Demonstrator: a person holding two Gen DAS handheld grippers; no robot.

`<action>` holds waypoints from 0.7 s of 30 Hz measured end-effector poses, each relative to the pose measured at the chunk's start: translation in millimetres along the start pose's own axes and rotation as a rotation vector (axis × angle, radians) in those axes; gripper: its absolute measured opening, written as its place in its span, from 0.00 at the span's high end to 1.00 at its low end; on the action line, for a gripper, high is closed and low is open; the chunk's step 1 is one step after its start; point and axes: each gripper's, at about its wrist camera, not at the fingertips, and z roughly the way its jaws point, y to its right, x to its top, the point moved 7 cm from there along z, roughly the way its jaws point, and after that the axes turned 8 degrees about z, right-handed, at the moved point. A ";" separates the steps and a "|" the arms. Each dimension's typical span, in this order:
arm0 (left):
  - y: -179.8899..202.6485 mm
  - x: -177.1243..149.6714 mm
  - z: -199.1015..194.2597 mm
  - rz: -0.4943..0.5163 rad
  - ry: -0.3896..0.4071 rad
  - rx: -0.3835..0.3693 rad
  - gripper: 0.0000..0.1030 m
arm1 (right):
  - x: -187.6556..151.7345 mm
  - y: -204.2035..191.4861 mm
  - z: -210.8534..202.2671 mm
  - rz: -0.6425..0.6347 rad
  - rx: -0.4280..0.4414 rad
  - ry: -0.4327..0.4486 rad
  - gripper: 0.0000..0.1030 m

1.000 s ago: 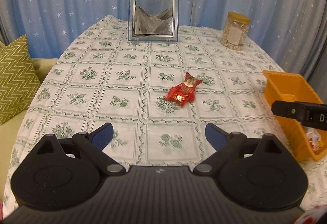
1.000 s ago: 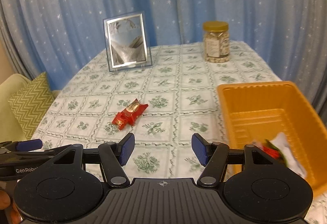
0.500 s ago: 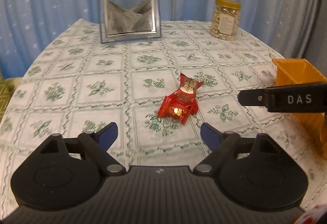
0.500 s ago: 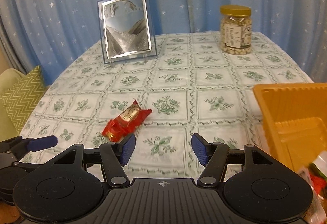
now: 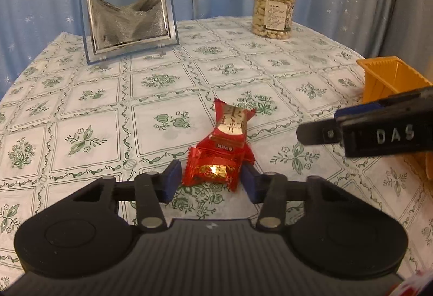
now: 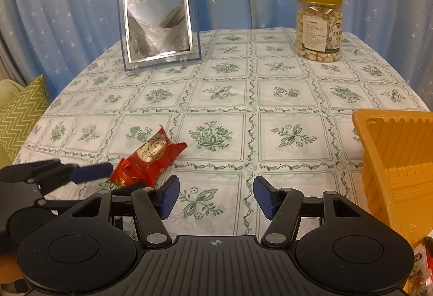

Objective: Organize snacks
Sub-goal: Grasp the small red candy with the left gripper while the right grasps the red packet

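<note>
Closing left gripper (image 5: 209,181) brackets perhaps two red snacks (image 5: 216,160).

Left black two-finger gripper with blue pads (image 5: 209,179), angled downward, jaws just closing about a red foil snack packet (image 5: 216,160); right black blue-padded gripper (image 6: 216,196) half open, nothing between its fingers.

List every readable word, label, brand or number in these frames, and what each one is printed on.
"DAS": raised letters on the side of the right gripper, seen from the left wrist camera.
Red snack packet: gold characters on its wrapper, too blurred to read.
Nut jar: a white label with small print and larger characters beside it, too small to read.
Packets in the orange basket: print at the frame's corner, illegible.
Nothing else carries text.
</note>
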 end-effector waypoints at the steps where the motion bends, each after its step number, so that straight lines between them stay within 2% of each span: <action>1: -0.9 -0.2 -0.7 -0.003 -0.001 -0.002 0.62 | 1.0 -0.2 0.8 0.002 0.001 0.001 0.40; 3: -3.9 -0.2 -4.8 -0.020 0.002 -0.004 0.71 | 2.2 -1.1 2.2 0.005 0.008 0.002 0.40; 8: -21.7 -2.7 -16.8 -0.080 -0.011 0.062 0.81 | 3.1 -13.5 6.2 0.001 0.060 0.005 0.40; 14: -43.4 -6.0 -27.2 -0.151 -0.007 0.132 0.81 | 5.0 -33.2 18.5 0.017 0.150 0.009 0.40; 21: -44.2 -9.4 -23.9 -0.131 -0.020 0.158 0.81 | 8.2 -50.4 40.2 0.014 0.154 0.016 0.40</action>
